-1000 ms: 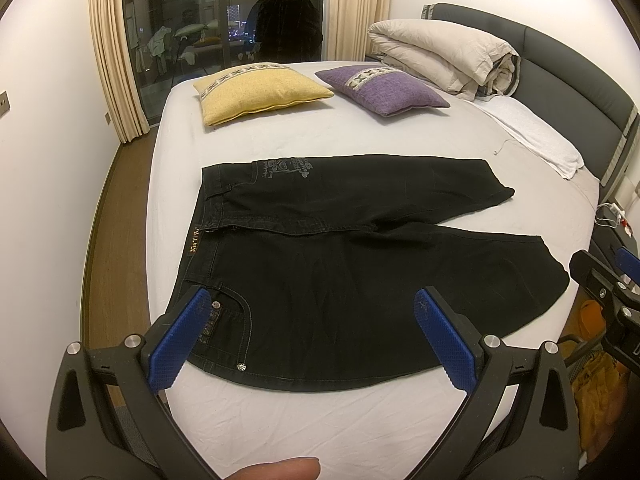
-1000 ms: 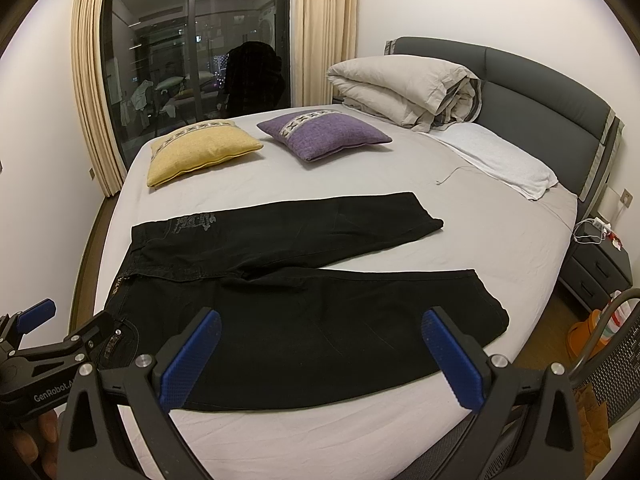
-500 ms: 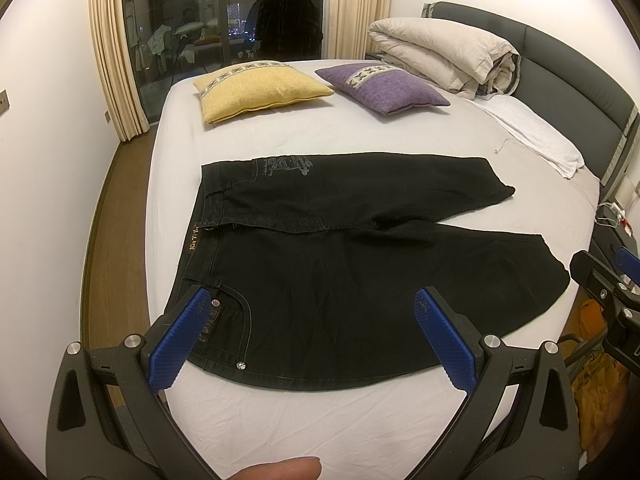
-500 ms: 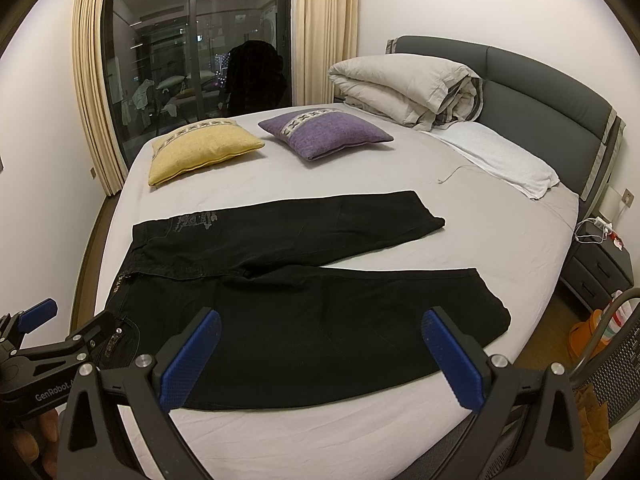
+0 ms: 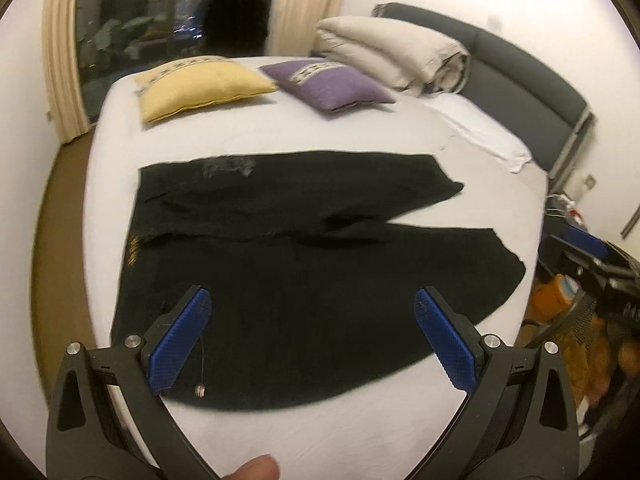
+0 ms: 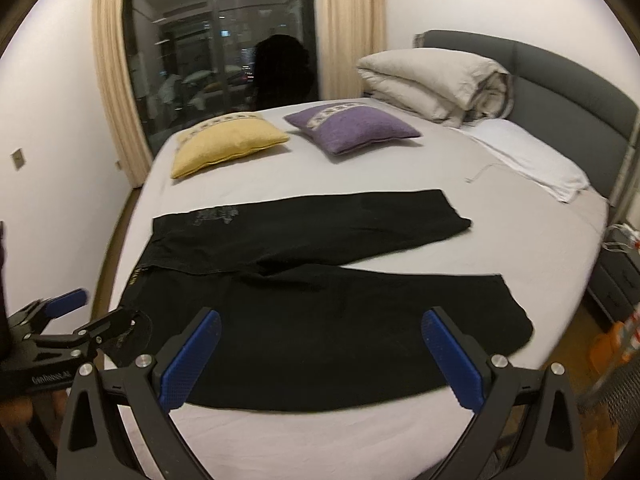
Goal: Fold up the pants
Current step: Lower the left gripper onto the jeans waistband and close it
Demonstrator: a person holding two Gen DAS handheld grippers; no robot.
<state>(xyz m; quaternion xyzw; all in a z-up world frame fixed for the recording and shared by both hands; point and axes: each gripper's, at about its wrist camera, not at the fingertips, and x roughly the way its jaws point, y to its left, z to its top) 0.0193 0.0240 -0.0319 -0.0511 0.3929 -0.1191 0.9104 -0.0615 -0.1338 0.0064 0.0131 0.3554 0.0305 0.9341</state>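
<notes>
Both of my grippers hang spread wide over the near edge of the bed, with nothing in them.

The black pants [image 5: 304,264] lie flat on the white bed [image 5: 360,420], waistband toward my left, the two legs running right and splayed apart in a V at the hems. My left gripper [image 5: 312,336] has its blue pads [image 5: 180,340] far apart above the near hip and pocket; my right gripper [image 6: 320,360] is equally wide open over the near leg (neither touches cloth, as far as I can see). Beyond the pants sit a yellow cushion [image 6: 228,144], a purple cushion [image 6: 352,128] and a folded duvet [image 6: 436,80] by the grey headboard [image 6: 568,92].
</notes>
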